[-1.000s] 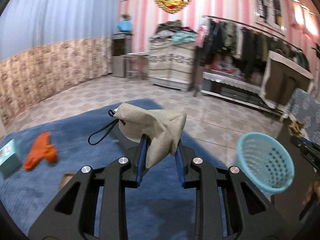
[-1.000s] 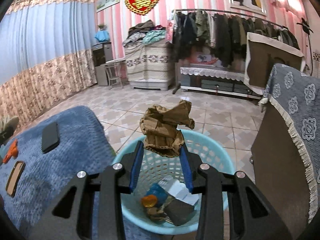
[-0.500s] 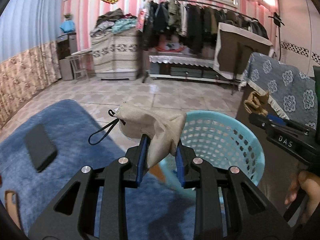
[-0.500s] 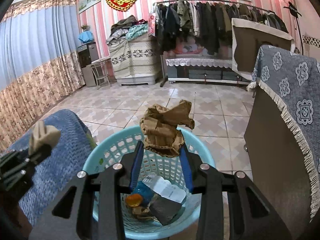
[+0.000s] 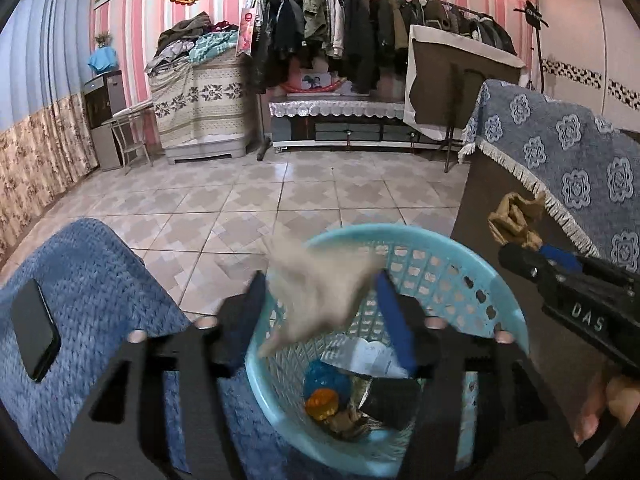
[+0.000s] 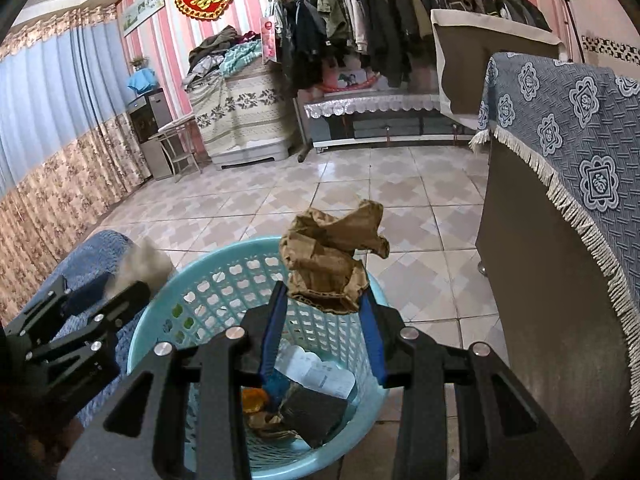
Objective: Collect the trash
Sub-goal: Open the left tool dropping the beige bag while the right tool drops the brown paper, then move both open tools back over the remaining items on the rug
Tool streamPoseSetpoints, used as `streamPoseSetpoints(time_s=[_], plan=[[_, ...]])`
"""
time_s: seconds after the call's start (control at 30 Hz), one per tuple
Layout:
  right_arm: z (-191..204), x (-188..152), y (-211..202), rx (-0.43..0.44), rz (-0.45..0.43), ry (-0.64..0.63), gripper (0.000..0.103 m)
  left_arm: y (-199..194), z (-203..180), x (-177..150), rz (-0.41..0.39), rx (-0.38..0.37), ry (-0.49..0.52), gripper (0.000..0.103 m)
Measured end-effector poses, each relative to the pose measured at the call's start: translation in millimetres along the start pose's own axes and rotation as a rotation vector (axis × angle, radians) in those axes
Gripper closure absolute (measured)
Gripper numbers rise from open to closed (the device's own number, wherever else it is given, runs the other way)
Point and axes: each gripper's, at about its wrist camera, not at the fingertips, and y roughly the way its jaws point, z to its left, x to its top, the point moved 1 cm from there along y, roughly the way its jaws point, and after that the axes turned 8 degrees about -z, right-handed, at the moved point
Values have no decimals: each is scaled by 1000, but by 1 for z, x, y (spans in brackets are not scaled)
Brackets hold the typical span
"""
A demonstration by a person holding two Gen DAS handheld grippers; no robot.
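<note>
My left gripper (image 5: pixel 320 304) is open above the light blue basket (image 5: pixel 460 268). The beige cloth pouch (image 5: pixel 316 292) is blurred between its spread fingers, dropping toward the basket. My right gripper (image 6: pixel 324 304) is shut on a crumpled brown paper wad (image 6: pixel 328 264) and holds it over the same basket (image 6: pixel 224 276). The right gripper also shows at the right of the left wrist view (image 5: pixel 520 244), with the wad (image 5: pixel 514 220). The left gripper shows at the left of the right wrist view (image 6: pixel 120 292). Paper, a blue and orange item and dark scraps lie in the basket.
A blue knitted cover (image 5: pixel 96 280) lies to the left with a black phone (image 5: pixel 34 336) on it. A dark cabinet with a blue patterned cloth (image 6: pixel 560 140) stands to the right. Tiled floor, a clothes rack (image 5: pixel 380 40) and covered furniture lie beyond.
My left gripper swung right over the basket, opened, and released the beige pouch, which is now falling. My right gripper still holds the brown wad over the basket.
</note>
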Motion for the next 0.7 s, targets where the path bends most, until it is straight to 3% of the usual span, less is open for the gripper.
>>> streamPoseSetpoints(time_s=[0.1, 0.17, 0.27, 0.57, 0.7], plan=[[0, 0, 0, 2, 0, 1, 67, -4, 9, 4, -8, 17, -19, 32], [3, 0, -1, 7, -1, -4, 67, -9, 17, 6, -24, 70, -24, 18], [10, 1, -1, 15, -1, -11, 66, -20, 34, 8, -50, 124, -50, 12], [47, 2, 0, 27, -13, -83, 66, -49, 83, 6, -71, 245, -129, 7], [57, 1, -1, 6, -29, -100, 59, -64, 99, 3, -79, 281, -166, 7]])
